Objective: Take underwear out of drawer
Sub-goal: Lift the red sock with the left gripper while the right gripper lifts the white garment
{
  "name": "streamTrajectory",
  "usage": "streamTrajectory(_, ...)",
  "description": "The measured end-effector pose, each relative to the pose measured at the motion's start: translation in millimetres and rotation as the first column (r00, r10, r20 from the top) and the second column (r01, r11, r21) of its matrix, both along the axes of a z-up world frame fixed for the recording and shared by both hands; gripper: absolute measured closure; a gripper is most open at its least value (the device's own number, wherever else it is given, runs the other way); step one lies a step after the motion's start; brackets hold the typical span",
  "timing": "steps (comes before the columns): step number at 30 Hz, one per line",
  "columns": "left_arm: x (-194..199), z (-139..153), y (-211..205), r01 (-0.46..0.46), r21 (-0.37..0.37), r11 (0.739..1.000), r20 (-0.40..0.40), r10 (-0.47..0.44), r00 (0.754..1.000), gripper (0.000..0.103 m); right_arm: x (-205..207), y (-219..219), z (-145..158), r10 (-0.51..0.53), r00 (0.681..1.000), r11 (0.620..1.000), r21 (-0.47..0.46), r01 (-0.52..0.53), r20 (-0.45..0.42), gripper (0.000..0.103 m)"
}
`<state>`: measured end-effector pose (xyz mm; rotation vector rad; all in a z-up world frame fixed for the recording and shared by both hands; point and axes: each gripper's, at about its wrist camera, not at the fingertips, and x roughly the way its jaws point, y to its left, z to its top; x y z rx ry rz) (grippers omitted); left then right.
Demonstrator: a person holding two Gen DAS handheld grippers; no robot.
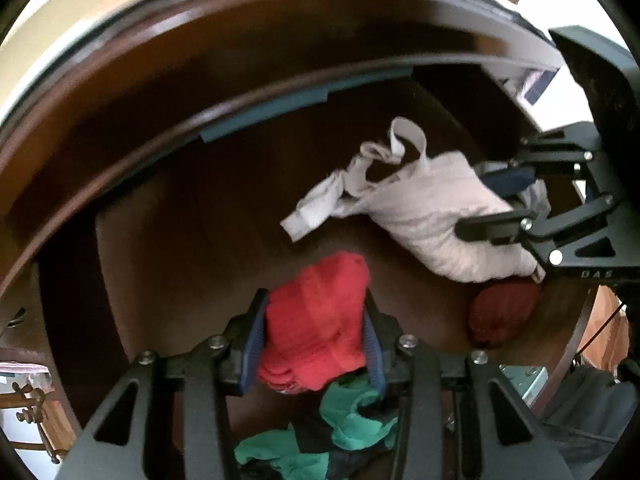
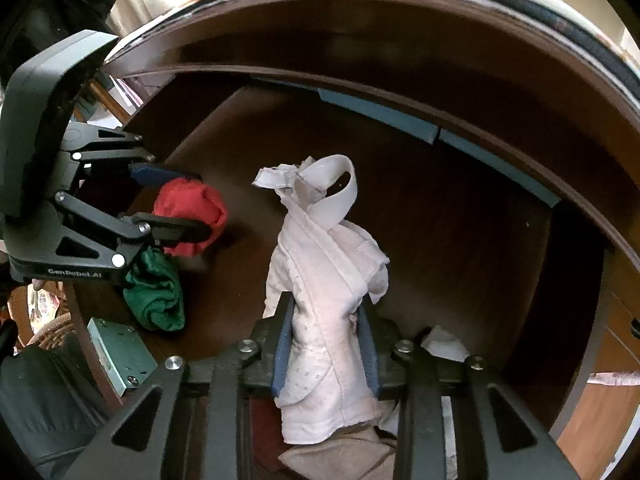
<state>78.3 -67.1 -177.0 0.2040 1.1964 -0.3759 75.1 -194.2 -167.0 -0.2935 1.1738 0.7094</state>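
Lifting both garments clear is your job now: your left hand-held gripper (image 1: 316,332) pinches the red underwear (image 1: 316,320), your right hand-held gripper (image 2: 326,344) clamps the white garment (image 2: 328,320), both above the drawer (image 2: 460,240). Raise straight, watching the trailing strap (image 2: 336,196).
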Motion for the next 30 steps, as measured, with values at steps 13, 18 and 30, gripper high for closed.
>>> streamTrajectory(13, -9.5, 27.0, 13.2, -0.016, -0.024, 1.0, 0.182, 0.02, 0.983, 0.062, -10.6, -22.6, 19.4, 0.016, 0.998, 0.996, 0.084, -0.02, 0.053, 0.074)
streamTrajectory(18, -17.4, 25.5, 19.2, -0.017, -0.036, 0.999, 0.207, 0.024, 0.978, 0.062, -13.3, -26.9, 25.6, 0.017, 0.996, 0.994, 0.104, -0.026, 0.083, 0.074)
streamTrajectory(30, -25.1, 42.6, 34.9, -0.047, -0.044, 0.998, 0.286, 0.058, 0.957, 0.062, -24.7, -45.9, 39.3, 0.013, 0.99, 0.987, 0.158, -0.034, 0.137, 0.074)
